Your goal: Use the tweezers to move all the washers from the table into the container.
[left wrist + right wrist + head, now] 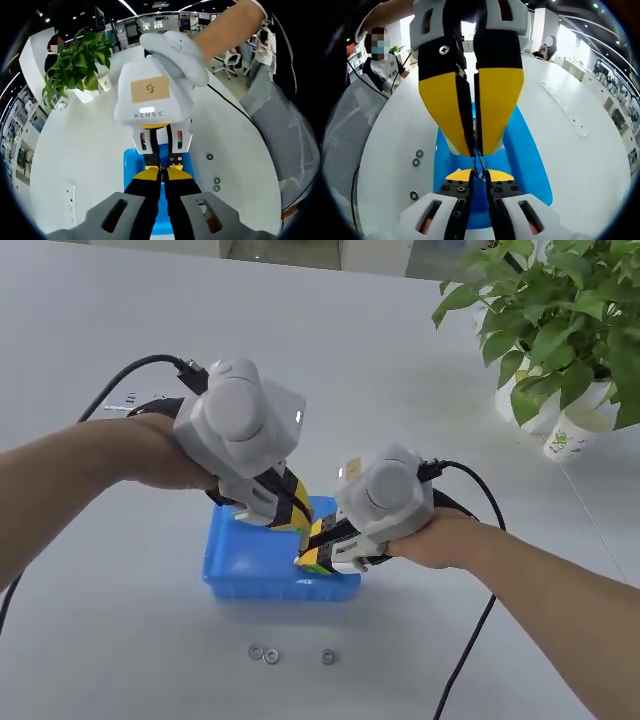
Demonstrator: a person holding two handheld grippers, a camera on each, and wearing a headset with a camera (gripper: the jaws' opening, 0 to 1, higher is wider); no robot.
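My right gripper point(479, 176) has its jaws clenched on the thin silver metal tweezers point(478, 164), which reach up to the tips of my left gripper point(162, 172). Those jaws are squeezed together too, though I can't tell if they grip anything. Both sit tip to tip right over the blue rectangular plastic container point(250, 565). Three small round metal washers point(271, 655) lie on the white table point(420, 360) just outside the container's near wall, apart from the jaws.

far side of container point(250, 565) hidden, tweezers point(480, 165) mostly hidden between jaws, plant point(560, 330) cropped
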